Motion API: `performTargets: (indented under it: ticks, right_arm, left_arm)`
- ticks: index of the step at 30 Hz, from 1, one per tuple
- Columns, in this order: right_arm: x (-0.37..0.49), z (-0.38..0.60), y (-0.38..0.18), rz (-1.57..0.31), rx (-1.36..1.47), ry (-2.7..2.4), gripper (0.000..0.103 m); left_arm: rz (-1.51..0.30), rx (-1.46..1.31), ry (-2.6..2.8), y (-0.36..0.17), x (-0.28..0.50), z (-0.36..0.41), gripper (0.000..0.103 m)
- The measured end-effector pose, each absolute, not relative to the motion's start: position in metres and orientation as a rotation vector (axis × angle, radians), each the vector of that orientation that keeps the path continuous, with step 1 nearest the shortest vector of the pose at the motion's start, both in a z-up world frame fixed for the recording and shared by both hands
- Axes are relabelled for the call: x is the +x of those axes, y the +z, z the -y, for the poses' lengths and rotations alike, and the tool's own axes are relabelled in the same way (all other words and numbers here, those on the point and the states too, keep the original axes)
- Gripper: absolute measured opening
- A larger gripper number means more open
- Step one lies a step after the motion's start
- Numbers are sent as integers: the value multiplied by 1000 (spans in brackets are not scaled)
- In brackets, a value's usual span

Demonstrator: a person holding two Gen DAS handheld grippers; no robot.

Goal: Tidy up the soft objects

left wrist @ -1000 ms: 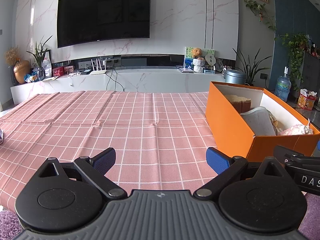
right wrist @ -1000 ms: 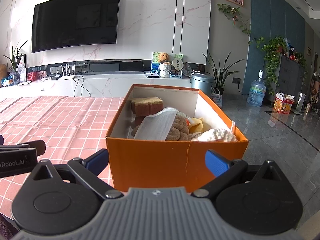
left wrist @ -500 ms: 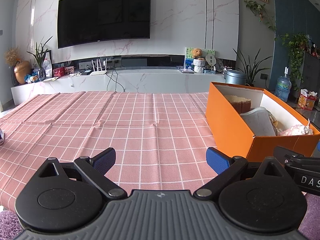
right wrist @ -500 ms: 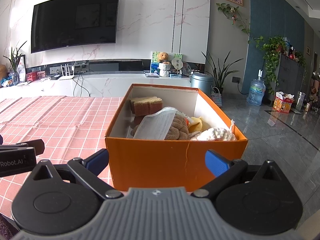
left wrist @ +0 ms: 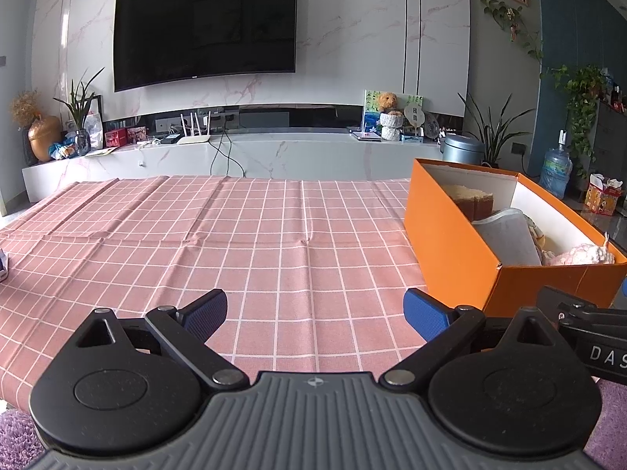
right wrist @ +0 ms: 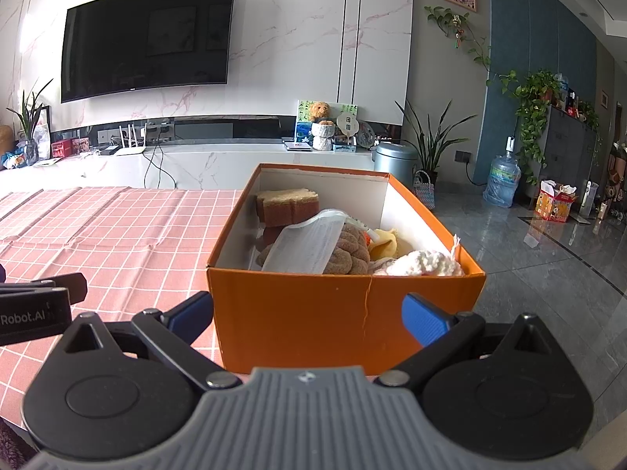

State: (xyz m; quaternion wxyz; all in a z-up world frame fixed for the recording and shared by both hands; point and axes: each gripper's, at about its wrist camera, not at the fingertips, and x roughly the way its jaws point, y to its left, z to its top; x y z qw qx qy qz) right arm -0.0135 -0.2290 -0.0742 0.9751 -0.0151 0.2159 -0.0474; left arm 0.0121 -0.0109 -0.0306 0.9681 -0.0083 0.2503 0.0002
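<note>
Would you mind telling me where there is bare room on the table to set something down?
The pink checked tablecloth lies bare from the orange box leftward and from the left gripper to the far edge. The box interior is crowded: sponge, flat white packet, brown plush, white knit.

"DAS" on right gripper (left wrist: 603,352) body | "Robot.AI" on left gripper (right wrist: 27,317) body
</note>
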Motion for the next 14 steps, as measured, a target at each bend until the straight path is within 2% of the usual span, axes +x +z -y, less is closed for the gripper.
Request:
performTargets:
  ticks: [14]
  right_arm:
    - [-15,226,-76,-443,-29,-100,101]
  left_arm:
    - [-510,-23,-1,-33,10,12,103]
